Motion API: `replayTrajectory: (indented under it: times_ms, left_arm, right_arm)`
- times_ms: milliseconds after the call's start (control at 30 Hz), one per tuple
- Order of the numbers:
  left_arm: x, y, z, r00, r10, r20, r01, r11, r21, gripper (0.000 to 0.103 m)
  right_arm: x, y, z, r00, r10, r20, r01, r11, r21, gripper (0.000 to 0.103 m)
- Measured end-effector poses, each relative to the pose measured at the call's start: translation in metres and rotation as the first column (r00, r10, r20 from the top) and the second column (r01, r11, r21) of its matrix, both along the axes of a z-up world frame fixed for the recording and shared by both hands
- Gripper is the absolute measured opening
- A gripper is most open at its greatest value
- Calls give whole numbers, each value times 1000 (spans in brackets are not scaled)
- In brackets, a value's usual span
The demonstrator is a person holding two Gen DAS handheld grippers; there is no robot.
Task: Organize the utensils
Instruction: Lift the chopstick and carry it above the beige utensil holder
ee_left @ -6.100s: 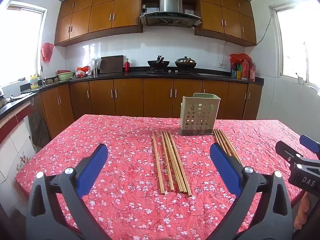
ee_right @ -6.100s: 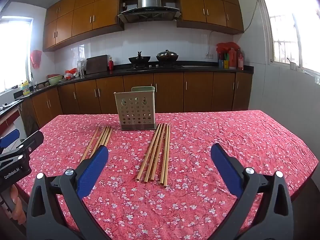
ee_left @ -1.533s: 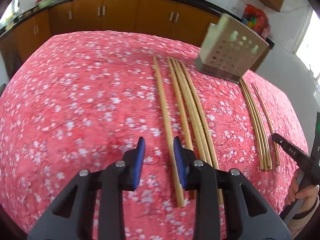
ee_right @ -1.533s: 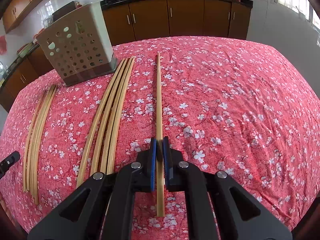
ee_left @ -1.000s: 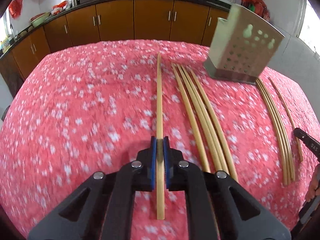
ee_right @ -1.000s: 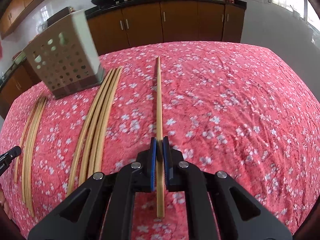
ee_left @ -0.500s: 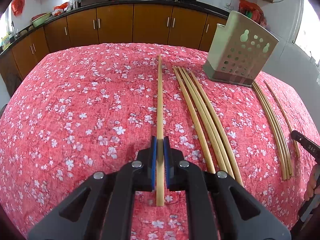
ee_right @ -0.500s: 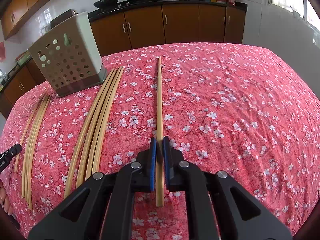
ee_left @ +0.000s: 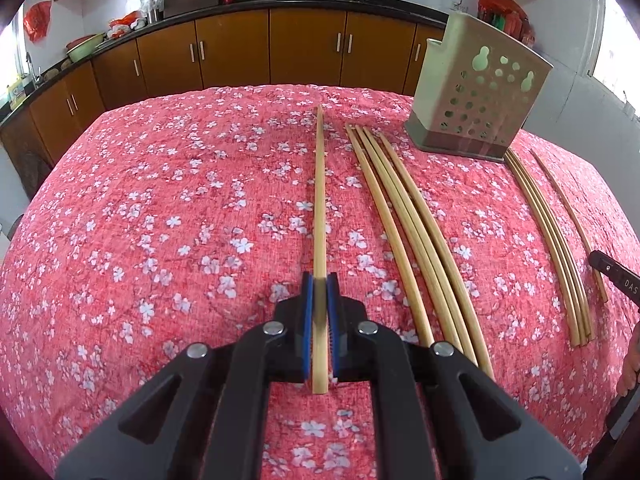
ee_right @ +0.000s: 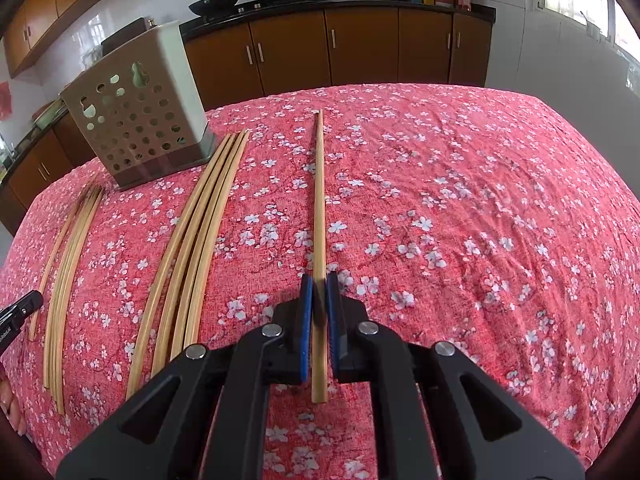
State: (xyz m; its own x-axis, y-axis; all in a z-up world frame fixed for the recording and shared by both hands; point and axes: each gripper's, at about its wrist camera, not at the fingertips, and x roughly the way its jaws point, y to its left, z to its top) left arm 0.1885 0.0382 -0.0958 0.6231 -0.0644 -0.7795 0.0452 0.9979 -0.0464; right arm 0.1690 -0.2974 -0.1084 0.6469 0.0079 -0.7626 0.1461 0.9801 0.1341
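Each pair of tongs was pinching one chopstick near its thick end. The left tongs [ee_left: 319, 300] gripped a chopstick [ee_left: 320, 200] left of four loose ones [ee_left: 404, 216]; the right tongs [ee_right: 319, 300] gripped another chopstick [ee_right: 319, 200] right of its own loose group [ee_right: 200, 216]. The holder [ee_right: 140, 120] stood toward the far edge of the surface [ee_right: 480, 220], between the two groups. To do this step well, each stick likely needed lifting clear, tipping upright and lowering tip-first into the holder's open top without nudging it. The chopsticks were long, pale bamboo, tapering toward their far ends. The holder was beige, boxy and perforated with round holes.
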Motion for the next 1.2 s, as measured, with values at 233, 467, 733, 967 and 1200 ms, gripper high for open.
replayTrajectory:
  times_ms: [233, 467, 733, 967, 1200]
  left_arm:
    - [-1, -1, 12, 1000, -3, 6, 3, 1000, 16, 8]
    - [-16, 3, 61, 991, -22, 134, 21, 1000, 6, 8]
    - [-26, 3, 113, 965, -40, 259, 48, 999, -23, 8]
    - [-28, 5, 133, 950, -30, 310, 41, 999, -29, 8]
    - [-22, 15, 147, 939, 7, 345, 6, 999, -38, 8]
  right_arm:
    - [-14, -7, 27, 996, 9, 94, -11, 1000, 20, 8]
    - [-30, -14, 73, 971, 2, 238, -4, 1000, 6, 8]
    - [-35, -18, 107, 942, -2, 336, 0, 1000, 5, 8]
    - [-36, -17, 120, 927, -2, 374, -1, 1000, 7, 8]
    - [-33, -16, 134, 913, 3, 409, 4, 1000, -15, 7]
